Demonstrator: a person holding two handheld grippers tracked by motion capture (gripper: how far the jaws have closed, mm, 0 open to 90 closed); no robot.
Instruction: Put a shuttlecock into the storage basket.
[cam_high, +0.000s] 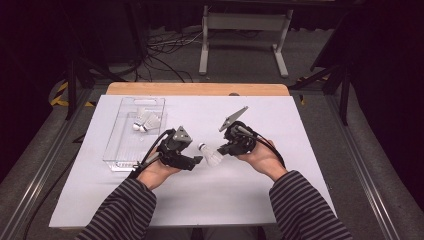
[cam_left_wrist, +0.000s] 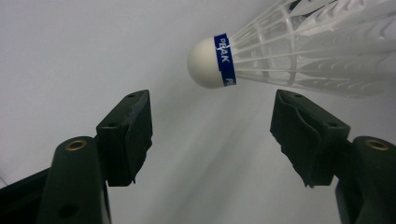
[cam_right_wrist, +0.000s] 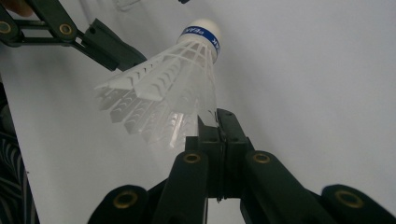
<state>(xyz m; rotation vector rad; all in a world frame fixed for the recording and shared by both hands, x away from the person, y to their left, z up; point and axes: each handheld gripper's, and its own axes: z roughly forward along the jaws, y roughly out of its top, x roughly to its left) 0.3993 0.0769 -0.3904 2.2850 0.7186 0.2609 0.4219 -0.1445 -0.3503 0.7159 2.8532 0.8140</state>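
Observation:
A white plastic shuttlecock (cam_high: 211, 155) with a blue band at its cork hangs above the white table top (cam_high: 260, 195), between my two grippers. My right gripper (cam_high: 222, 150) is shut on the rim of its skirt; in the right gripper view the jaws (cam_right_wrist: 218, 119) pinch the skirt edge and the shuttlecock (cam_right_wrist: 173, 88) points cork-first away. My left gripper (cam_high: 197, 160) is open. In the left gripper view the shuttlecock (cam_left_wrist: 299, 51) lies sideways, its cork just beyond the gripper (cam_left_wrist: 212, 112) and clear of both pads.
A clear plastic tray (cam_high: 120, 147) lies on the left of the table with a few more shuttlecocks (cam_high: 145, 121) at its far end. The table's wooden far edge (cam_high: 197, 89) borders a floor with cables and a white metal stand (cam_high: 245, 22).

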